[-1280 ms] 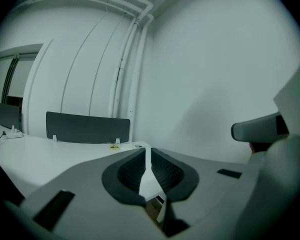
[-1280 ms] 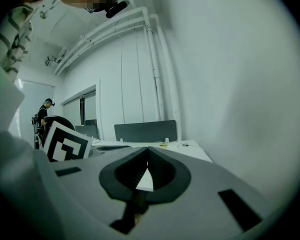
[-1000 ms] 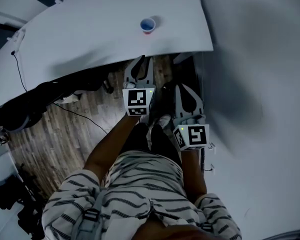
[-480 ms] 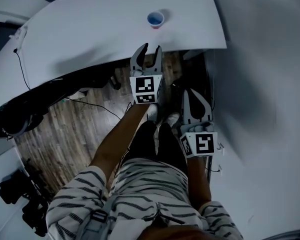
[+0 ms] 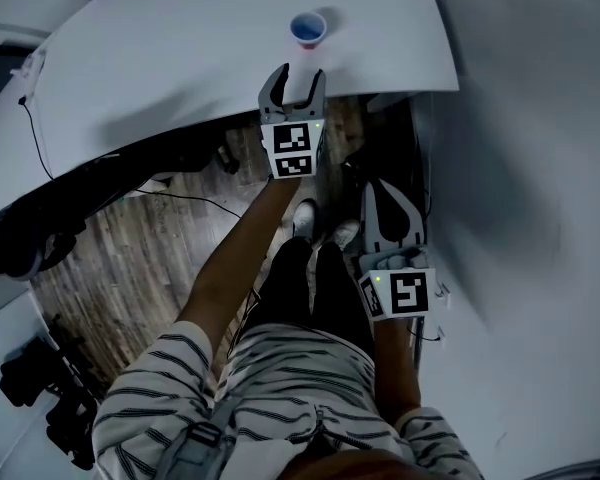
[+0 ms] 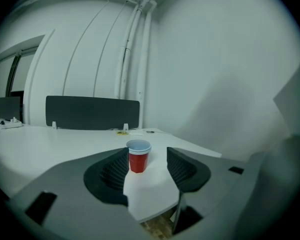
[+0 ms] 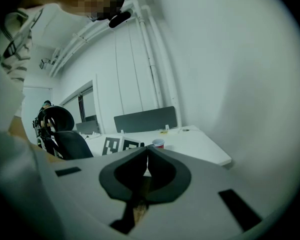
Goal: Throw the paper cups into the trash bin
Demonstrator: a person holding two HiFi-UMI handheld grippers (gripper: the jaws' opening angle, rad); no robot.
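A red paper cup with a pale blue inside stands upright on the white table, near its corner. In the left gripper view the cup shows straight ahead, framed by the jaws but well beyond their tips. My left gripper reaches over the table's near edge; its jaws have just been opening and stand open with nothing between them. My right gripper hangs lower, beside the person's legs, with its tips together and empty. From the right gripper view the cup is small and far. No trash bin is in view.
A dark panel stands at the table's far edge. A white wall runs along the right. Under the table lie wood floor, a black cable and dark equipment. A black office chair stands at the left.
My left gripper has moved forward from below the table edge to over it, toward the cup, and its jaws have opened. The right gripper has sunk slightly.
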